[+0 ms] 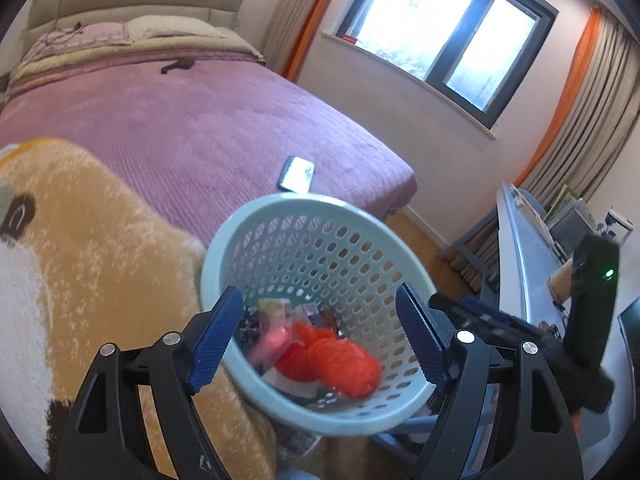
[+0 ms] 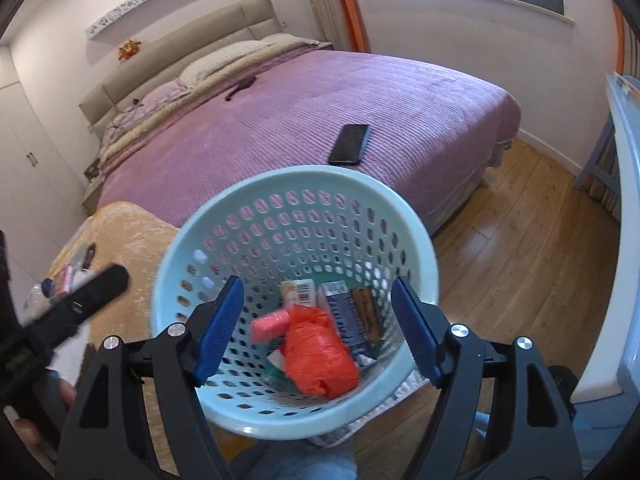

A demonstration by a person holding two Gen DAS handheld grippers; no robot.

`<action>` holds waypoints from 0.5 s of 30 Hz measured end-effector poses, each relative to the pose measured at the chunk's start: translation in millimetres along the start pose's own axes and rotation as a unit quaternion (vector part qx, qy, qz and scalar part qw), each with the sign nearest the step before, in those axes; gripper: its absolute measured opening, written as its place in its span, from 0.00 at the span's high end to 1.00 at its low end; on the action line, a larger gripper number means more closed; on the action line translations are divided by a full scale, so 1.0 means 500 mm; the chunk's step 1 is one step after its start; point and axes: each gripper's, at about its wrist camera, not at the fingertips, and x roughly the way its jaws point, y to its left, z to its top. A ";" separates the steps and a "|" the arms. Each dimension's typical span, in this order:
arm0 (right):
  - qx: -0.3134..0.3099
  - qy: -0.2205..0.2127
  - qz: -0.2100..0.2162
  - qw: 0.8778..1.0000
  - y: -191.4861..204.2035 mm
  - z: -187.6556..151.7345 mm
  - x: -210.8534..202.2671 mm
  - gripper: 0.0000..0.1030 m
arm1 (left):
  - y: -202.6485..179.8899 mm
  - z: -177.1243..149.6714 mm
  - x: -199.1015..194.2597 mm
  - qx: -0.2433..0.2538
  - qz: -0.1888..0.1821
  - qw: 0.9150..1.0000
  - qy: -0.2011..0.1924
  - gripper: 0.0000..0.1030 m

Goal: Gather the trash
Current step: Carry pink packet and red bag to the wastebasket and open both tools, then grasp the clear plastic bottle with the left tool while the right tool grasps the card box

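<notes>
Trash, an orange crumpled bag (image 2: 320,350) among cartons, lay in the pale blue basket (image 2: 416,232) near the bed (image 2: 280,112). I held both grippers (image 1: 320,344) (image 2: 316,336) over it, jaws apart, empty.

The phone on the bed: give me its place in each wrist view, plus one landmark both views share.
Left wrist: the phone lies right of centre on the purple bedspread, just above the far rim of the basket, its face glaring pale.
Right wrist: the phone lies right of centre on the bedspread, above the basket rim, looking dark.
Shared landmark: the orange bag inside the basket.
</notes>
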 end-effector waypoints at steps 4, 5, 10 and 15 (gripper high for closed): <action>-0.016 -0.009 0.015 1.000 0.027 -0.005 -0.016 0.30 | 0.023 -0.023 -0.025 -0.008 0.000 1.000 -0.005 0.25; -0.020 -0.010 0.019 1.000 0.035 -0.006 -0.019 0.30 | 0.030 -0.027 -0.033 -0.010 0.001 1.000 -0.007 0.25; -0.051 -0.026 0.046 0.997 0.098 -0.018 -0.036 0.30 | 0.060 -0.045 -0.091 -0.014 0.012 1.000 -0.022 0.25; -0.090 -0.037 0.073 0.993 0.183 -0.030 -0.052 0.25 | 0.104 -0.060 -0.165 -0.014 0.038 0.998 -0.041 0.25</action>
